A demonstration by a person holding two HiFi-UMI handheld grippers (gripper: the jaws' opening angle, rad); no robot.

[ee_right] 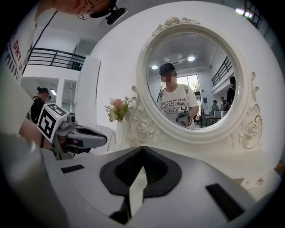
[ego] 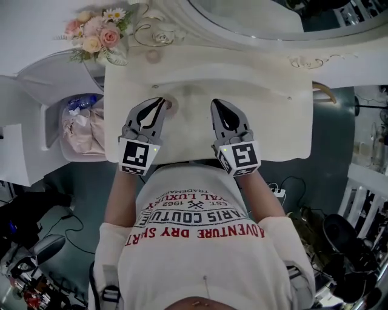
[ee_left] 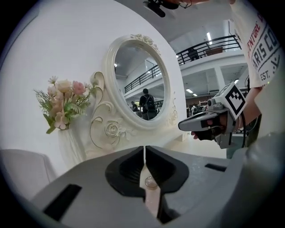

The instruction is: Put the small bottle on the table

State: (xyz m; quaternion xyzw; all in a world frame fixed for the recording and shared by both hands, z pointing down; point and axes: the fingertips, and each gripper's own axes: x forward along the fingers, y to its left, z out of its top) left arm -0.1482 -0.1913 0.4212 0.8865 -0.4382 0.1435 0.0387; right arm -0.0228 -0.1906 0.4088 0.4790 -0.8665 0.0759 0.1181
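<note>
On the cream dressing table (ego: pixel 267 115) a small round brownish thing, the small bottle (ego: pixel 169 105), stands right beside the tip of my left gripper (ego: pixel 161 100). In the left gripper view the jaws of the left gripper (ee_left: pixel 144 149) meet at the tips. The bottle's round top (ee_left: pixel 150 181) shows through the slit behind them, below the jaws and not pinched. My right gripper (ego: pixel 217 103) hovers level with the left one, a hand's width to its right. In the right gripper view my right gripper (ee_right: pixel 142 148) is shut and holds nothing.
An oval mirror (ego: pixel 254 15) in a carved white frame backs the table. A vase of pink flowers (ego: pixel 97 33) stands at the back left corner. Left of the table a bin (ego: pixel 82 127) holds bags. Cables and gear lie on the floor at both sides.
</note>
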